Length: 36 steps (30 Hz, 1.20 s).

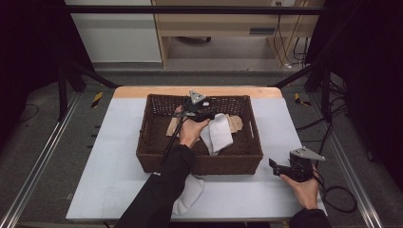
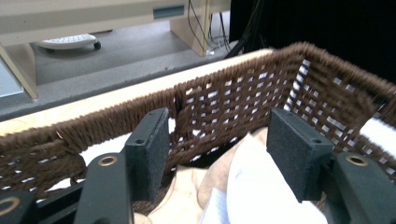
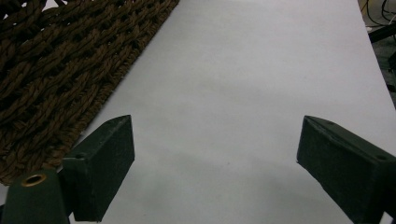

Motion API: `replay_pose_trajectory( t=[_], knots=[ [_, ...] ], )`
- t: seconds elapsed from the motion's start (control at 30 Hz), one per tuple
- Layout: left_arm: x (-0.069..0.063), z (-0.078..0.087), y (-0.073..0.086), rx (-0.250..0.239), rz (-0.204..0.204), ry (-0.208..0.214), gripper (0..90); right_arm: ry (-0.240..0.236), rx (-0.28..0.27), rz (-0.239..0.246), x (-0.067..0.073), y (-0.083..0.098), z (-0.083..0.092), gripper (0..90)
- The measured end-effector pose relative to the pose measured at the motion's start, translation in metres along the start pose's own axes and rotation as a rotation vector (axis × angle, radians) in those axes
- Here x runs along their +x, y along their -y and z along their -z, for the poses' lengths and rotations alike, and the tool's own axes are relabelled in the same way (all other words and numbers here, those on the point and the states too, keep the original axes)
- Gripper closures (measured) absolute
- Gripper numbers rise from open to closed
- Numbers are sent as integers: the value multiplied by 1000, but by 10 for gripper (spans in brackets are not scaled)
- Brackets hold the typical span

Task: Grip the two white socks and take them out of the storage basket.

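A brown wicker basket (image 1: 199, 164) stands in the middle of the table. Inside it lie a white sock (image 1: 218, 135) and a tan sock (image 1: 235, 122). My left gripper (image 1: 209, 115) is down inside the basket at the white sock's upper end, facing the far wall. In the left gripper view its jaws (image 2: 217, 140) stand wide apart, and the white sock (image 2: 261, 186) lies low between them without the pads pressing on it, over the tan sock (image 2: 187, 196). My right gripper (image 1: 274, 166) rests low at the front right, open and with nothing in it (image 3: 215, 158).
A second white sock (image 1: 190, 192) lies on the white table cover (image 1: 109, 142) in front of the basket, beside the left sleeve. The basket's side wall (image 3: 56, 70) runs just left of my right gripper. Bare cover (image 3: 243, 70) stretches ahead of it.
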<state>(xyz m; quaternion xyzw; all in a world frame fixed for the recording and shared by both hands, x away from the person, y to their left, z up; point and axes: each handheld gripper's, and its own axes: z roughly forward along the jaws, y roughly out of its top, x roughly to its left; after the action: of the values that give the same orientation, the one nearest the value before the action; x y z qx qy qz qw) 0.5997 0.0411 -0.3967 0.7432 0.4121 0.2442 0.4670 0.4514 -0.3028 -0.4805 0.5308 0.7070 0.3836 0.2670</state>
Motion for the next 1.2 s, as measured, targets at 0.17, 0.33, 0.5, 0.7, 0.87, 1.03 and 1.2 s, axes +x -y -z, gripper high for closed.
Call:
replay_pose_trajectory(
  t=[0.17, 0.33, 0.5, 0.7, 0.87, 1.03, 1.2],
  knots=[
    [-2, -8, 6, 37, -10, 7, 398, -1, 0, 0, 0, 0, 0, 115],
    [-1, -18, 13, 89, -19, 3, 399, -1, 1, 1, 0, 0, 0, 114],
    [1, -26, 20, 133, 9, 31, 399, -1, 3, 2, 0, 0, 0, 114],
    [-1, -31, 27, 198, -10, 30, 417, -2, 1, 1, 0, 0, 0, 114],
    [-2, -34, 31, 244, -26, 32, 421, 0, 4, 1, 0, 0, 0, 114],
    [-2, -36, 35, 280, -14, 40, 443, -1, 8, 2, 0, 0, -1, 114],
    [-2, -36, 36, 326, 28, 48, 565, -4, 9, 2, 0, 0, -1, 114]
  ],
)
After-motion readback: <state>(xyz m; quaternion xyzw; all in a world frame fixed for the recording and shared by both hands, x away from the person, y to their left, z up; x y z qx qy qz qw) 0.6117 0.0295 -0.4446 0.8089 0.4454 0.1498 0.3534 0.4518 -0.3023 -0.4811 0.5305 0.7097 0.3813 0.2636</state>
